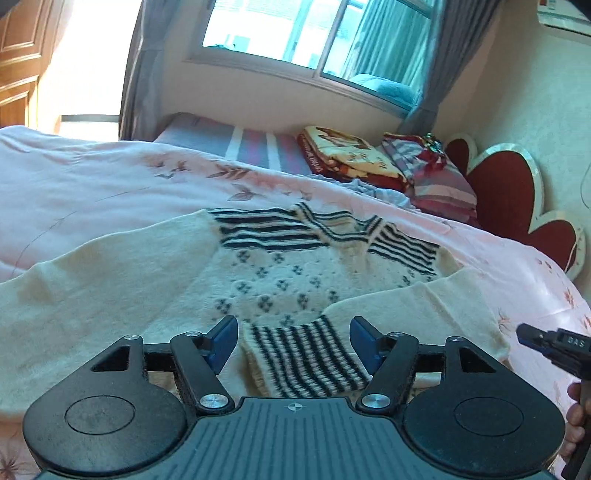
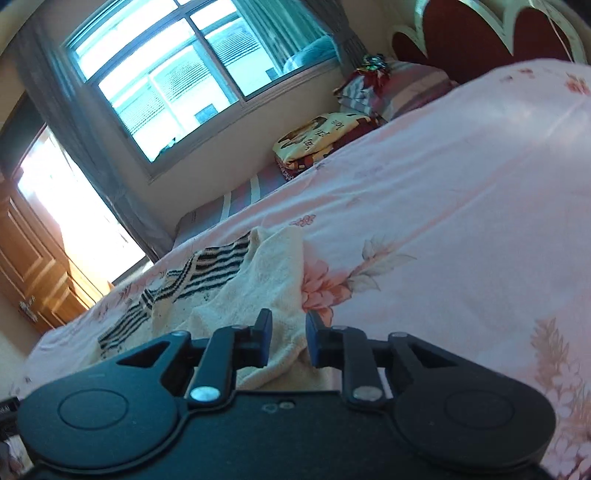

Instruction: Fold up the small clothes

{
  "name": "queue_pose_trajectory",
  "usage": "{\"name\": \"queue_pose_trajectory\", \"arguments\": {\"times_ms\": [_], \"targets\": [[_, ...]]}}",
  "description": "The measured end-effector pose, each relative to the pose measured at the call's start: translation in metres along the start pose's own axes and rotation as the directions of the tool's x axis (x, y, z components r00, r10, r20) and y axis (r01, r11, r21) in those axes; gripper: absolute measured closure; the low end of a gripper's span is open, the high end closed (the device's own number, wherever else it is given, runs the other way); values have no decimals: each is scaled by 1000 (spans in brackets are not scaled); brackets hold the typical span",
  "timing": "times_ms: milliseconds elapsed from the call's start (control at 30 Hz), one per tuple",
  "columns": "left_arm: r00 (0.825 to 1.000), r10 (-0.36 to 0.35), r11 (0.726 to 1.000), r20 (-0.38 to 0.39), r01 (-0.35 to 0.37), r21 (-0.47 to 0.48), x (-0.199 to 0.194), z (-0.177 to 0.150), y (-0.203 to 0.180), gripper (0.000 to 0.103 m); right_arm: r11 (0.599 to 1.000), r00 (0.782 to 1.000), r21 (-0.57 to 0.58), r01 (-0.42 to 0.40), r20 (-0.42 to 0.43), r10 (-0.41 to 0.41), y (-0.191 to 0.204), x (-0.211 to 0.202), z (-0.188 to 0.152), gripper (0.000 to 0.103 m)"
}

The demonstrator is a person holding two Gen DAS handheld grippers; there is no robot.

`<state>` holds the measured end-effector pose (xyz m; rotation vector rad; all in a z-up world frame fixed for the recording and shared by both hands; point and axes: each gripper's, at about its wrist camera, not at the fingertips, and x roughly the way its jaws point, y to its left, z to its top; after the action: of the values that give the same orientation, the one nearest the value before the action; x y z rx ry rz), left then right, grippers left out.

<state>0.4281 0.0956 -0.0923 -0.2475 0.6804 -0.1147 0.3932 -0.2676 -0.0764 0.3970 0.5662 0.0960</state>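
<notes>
While the cream sweater lies spread on the pink floral bedspread, its striped cuff folded in over the patterned chest, the left gripper hovers right above that cuff with its fingers wide apart and nothing between them. Over on the right side, the right gripper sits above the plain cream edge of the sweater, fingers narrow, only a slim gap, and the pads look clear of the cloth, so no grip there by the look of it. One sleeve fold looks done; the far-left sleeve is spread out, so that seems the next piece to bring in. To do it well, I'd say pinch near the cuff, lift only enough to clear the knit, and lay it across without dragging the body out of square. Beyond the sweater, folded blankets and a red headboard sit far off under the window.
</notes>
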Motion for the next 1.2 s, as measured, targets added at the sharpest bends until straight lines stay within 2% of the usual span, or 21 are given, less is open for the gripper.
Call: {"name": "queue_pose_trajectory", "arguments": {"times_ms": [100, 167, 200, 267, 367, 500, 600, 700, 800, 833, 933, 1033, 1133, 1200], "targets": [[1000, -3, 999, -28, 4, 34, 28, -7, -16, 37, 981, 999, -192, 24, -23, -29, 24, 23, 0, 90], [996, 22, 999, -86, -19, 30, 47, -16, -17, 37, 956, 989, -278, 90, -88, -118, 27, 44, -8, 91], [998, 36, 997, -57, -32, 76, 45, -20, -22, 37, 956, 990, -281, 88, -85, -116, 24, 48, -10, 92], [997, 45, 996, -59, -40, 81, 39, -17, -26, 37, 958, 989, -276, 80, -96, -111, 25, 47, -5, 92], [999, 30, 995, -14, -28, 91, 30, -13, -27, 37, 961, 997, -268, 64, -33, -76, 26, 46, 11, 89], [998, 56, 996, -31, -53, 78, 45, -11, -22, 37, 969, 996, -233, 80, -25, -88, 21, 74, 29, 89], [996, 89, 991, -18, -87, 105, 59, -16, -25, 37, 966, 990, -238, 103, -72, -123, 16, 99, 28, 90], [993, 119, 984, -12, -116, 138, 63, -18, -35, 29, 956, 990, -269, 117, -46, -134, 14, 101, 20, 90], [990, 139, 980, -21, -134, 145, 59, -17, -42, 25, 965, 989, -237, 116, -59, -133, 14, 86, 20, 82], [990, 139, 981, -19, -135, 136, 54, -17, -43, 23, 969, 991, -224, 104, -54, -118, 13, 76, 19, 82], [989, 144, 985, 25, -146, 94, 29, -21, -36, 9, 973, 995, -214, 89, -34, -98, 15, 45, 7, 80], [981, 180, 982, 73, -184, 40, -8, -29, -12, 9, 977, 996, -200, 67, -48, -78, 15, 15, -11, 79], [973, 210, 974, 97, -200, -102, -46, -41, 36, 9, 981, 995, -186, 56, -68, -69, 15, -6, -25, 79], [965, 246, 947, 95, -219, -234, -71, -52, 81, 9, 983, 994, -173, 60, -78, -75, 15, -14, -30, 79]]}}
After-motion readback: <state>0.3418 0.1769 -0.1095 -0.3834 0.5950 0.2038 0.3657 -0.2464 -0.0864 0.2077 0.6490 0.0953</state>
